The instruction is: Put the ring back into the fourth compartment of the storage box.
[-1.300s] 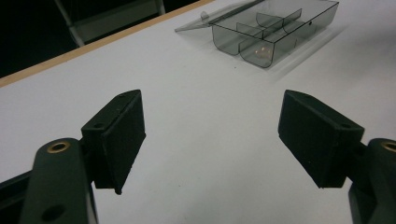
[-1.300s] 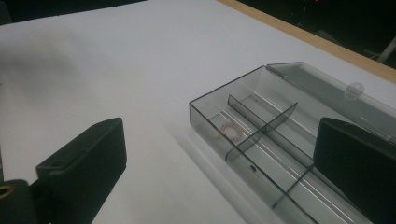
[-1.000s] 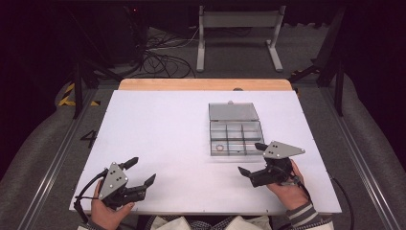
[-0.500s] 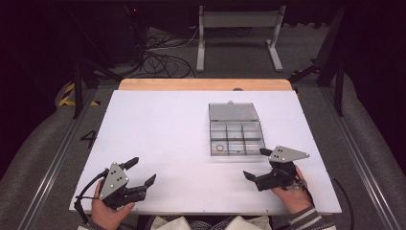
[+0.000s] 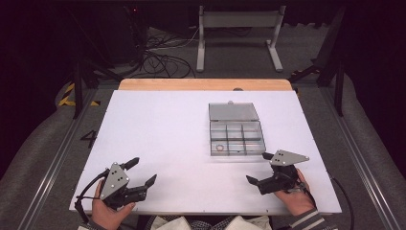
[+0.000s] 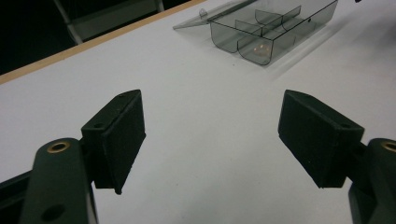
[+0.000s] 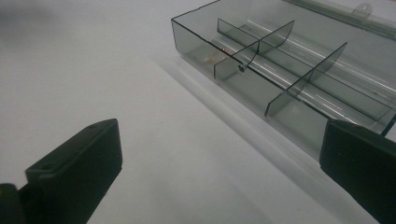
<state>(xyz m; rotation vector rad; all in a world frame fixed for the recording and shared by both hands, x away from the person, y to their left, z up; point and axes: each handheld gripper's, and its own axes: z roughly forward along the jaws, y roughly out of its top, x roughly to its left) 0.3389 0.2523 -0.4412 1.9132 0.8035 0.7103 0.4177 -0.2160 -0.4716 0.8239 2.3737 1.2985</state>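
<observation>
A clear grey compartment box (image 5: 249, 130) sits right of centre on the white table (image 5: 158, 129), its lid (image 5: 232, 111) folded open behind it. A small ring (image 5: 219, 148) lies in its front-left compartment. My left gripper (image 5: 143, 171) rests at the front left edge, open and holding nothing. My right gripper (image 5: 258, 167) is open just in front of the box, nothing between its jaws. The left gripper view has the open left gripper (image 6: 219, 135) over bare table with the box (image 6: 266, 28) far off. The right gripper (image 7: 219, 168) faces the box (image 7: 289, 70) close up.
A wooden strip (image 5: 206, 85) runs along the table's far edge. Beyond it on the floor stand a metal frame (image 5: 238, 19) and loose cables (image 5: 158, 57). Bare white table lies between the two grippers and left of the box.
My right gripper has drawn back from the box toward the table's front edge. The left gripper has stayed put.
</observation>
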